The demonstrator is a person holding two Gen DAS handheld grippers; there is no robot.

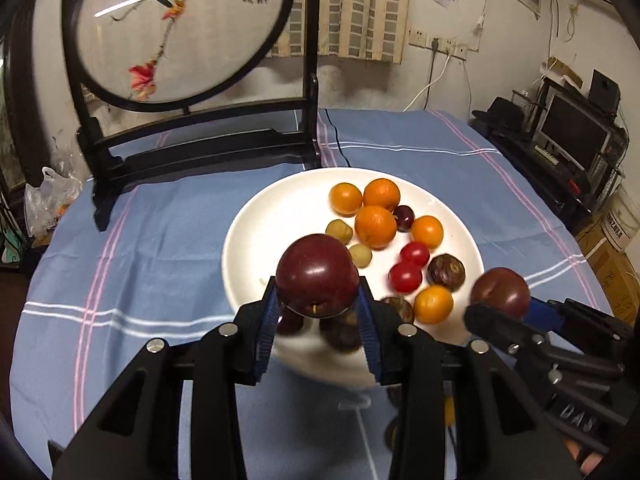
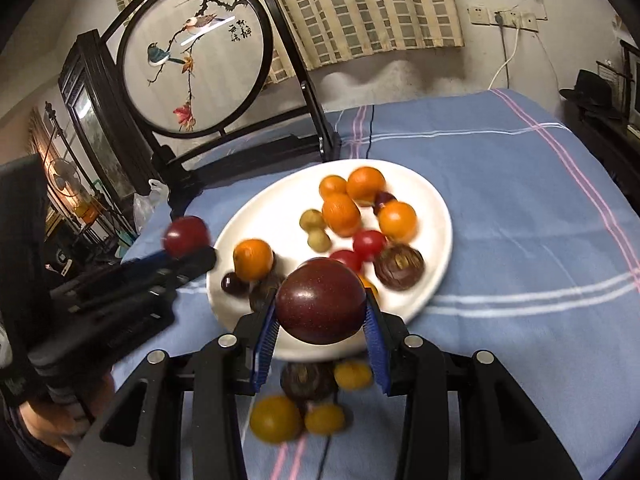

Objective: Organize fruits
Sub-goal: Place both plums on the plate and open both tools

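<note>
A white plate (image 1: 280, 208) on the blue cloth holds several oranges (image 1: 375, 227), red cherry tomatoes (image 1: 405, 277), small green fruits and dark brown fruits. My left gripper (image 1: 318, 300) is shut on a dark red plum (image 1: 317, 274), held above the plate's near edge. My right gripper (image 2: 322, 314) is shut on another dark red plum (image 2: 320, 306), also above the plate's (image 2: 424, 184) near edge. Each gripper shows in the other's view, the right (image 1: 504, 300) and the left (image 2: 188, 248). Several loose fruits (image 2: 276, 418) lie on the cloth below the right gripper.
A round embroidered screen on a black stand (image 1: 180, 40) rises at the back left of the table. The blue striped cloth (image 1: 420, 148) covers the table. Plastic bags (image 1: 48, 196) lie at the left edge. Shelves with electronics (image 1: 576, 136) stand at the right.
</note>
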